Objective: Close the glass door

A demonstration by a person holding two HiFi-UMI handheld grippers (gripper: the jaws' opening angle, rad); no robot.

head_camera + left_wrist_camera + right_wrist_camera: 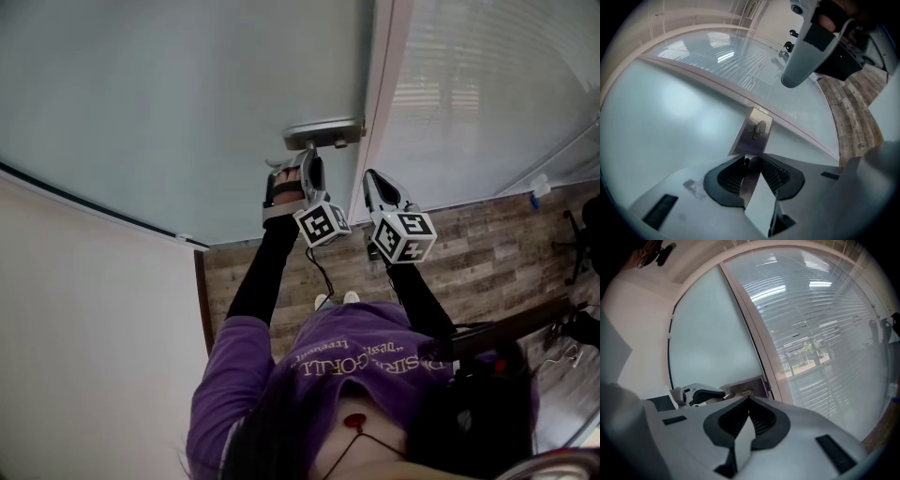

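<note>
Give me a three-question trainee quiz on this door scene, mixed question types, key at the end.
1. True or false: the right gripper holds the door handle.
2. What sits between the left gripper's jaws? A) door handle B) key C) cloth
3. Fill in: the window beside the door is covered by ___.
Key: 1 false, its jaws are shut on nothing; 2 A; 3 blinds.

The left arm [258, 281] and right arm [420, 295] reach forward. The left gripper [305, 161] squeezes the door handle [751, 174] between its jaws. The right gripper [371, 180] sits just beside it, jaws pressed together, empty.
</note>
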